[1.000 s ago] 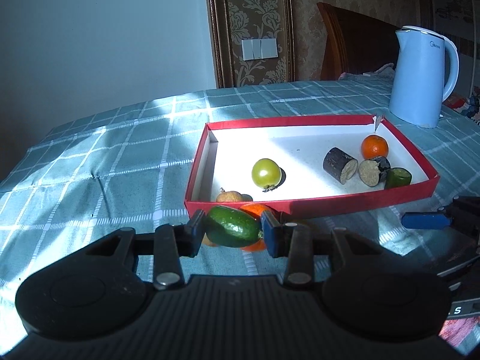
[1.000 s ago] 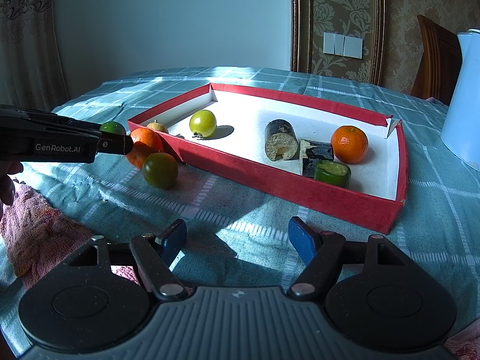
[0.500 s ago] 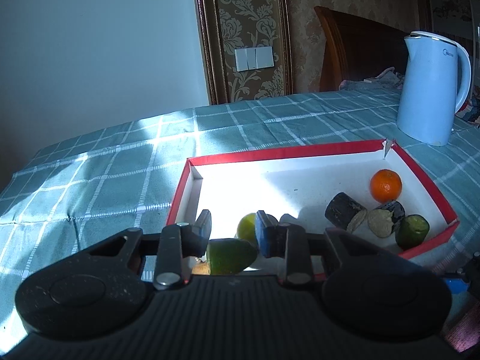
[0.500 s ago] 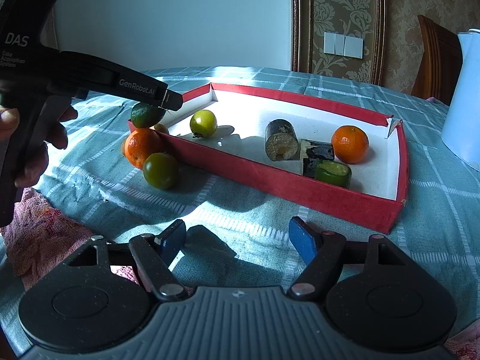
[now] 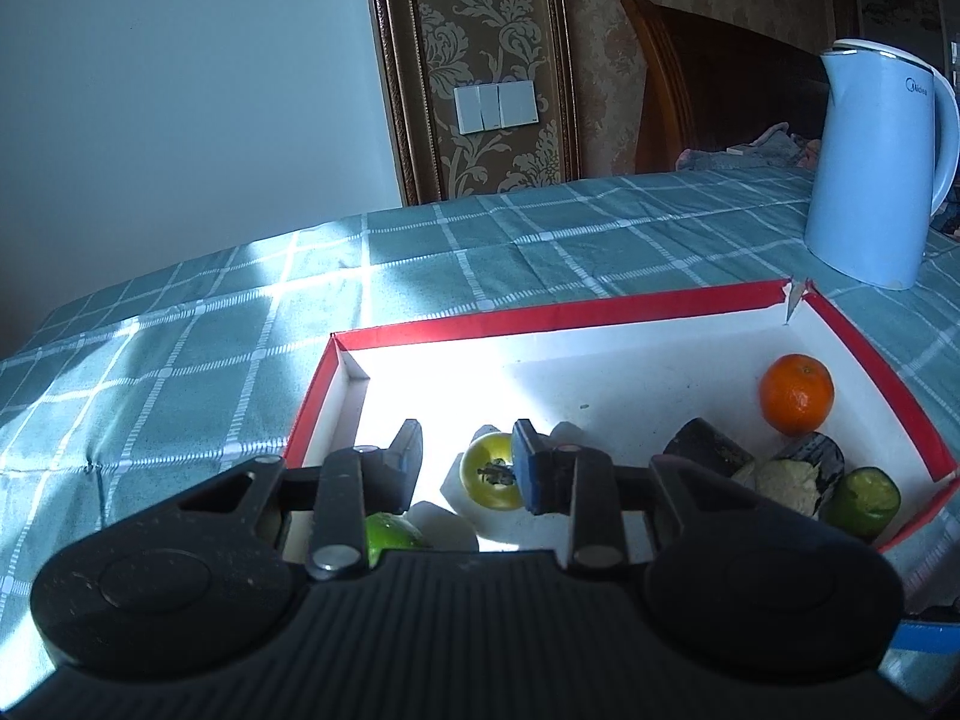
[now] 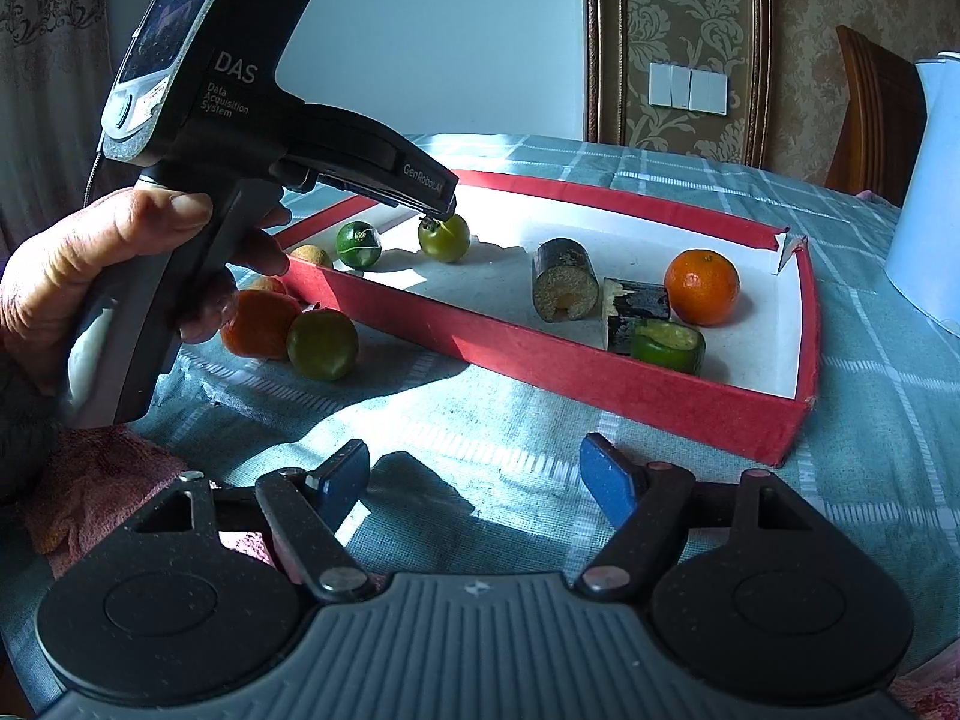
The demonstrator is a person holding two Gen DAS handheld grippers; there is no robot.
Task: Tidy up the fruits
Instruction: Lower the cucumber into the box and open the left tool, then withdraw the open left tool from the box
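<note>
A red tray (image 6: 600, 372) with a white floor holds an orange (image 6: 702, 286), two dark cut pieces (image 6: 564, 280), a cut green piece (image 6: 666, 345), a yellow-green tomato (image 6: 445, 237) and a green lime (image 6: 358, 244). My left gripper (image 5: 467, 456) hovers over the tray's left end, its fingers a little apart with nothing between them. The lime (image 5: 390, 531) lies below and behind its left finger, and the tomato (image 5: 489, 474) sits just beyond the tips. My right gripper (image 6: 474, 474) is open and empty above the cloth, in front of the tray.
Outside the tray's left corner lie an orange (image 6: 258, 324) and a round green fruit (image 6: 322, 343). A blue kettle (image 5: 876, 162) stands behind the tray on the right. A pink towel (image 6: 90, 480) lies at the table's near left, and a hand (image 6: 90, 264) holds the left gripper.
The left gripper carried the lime from outside the tray forward over its left end. The lime slipped out of the jaws and now lies on the tray floor. The right gripper stayed put.
</note>
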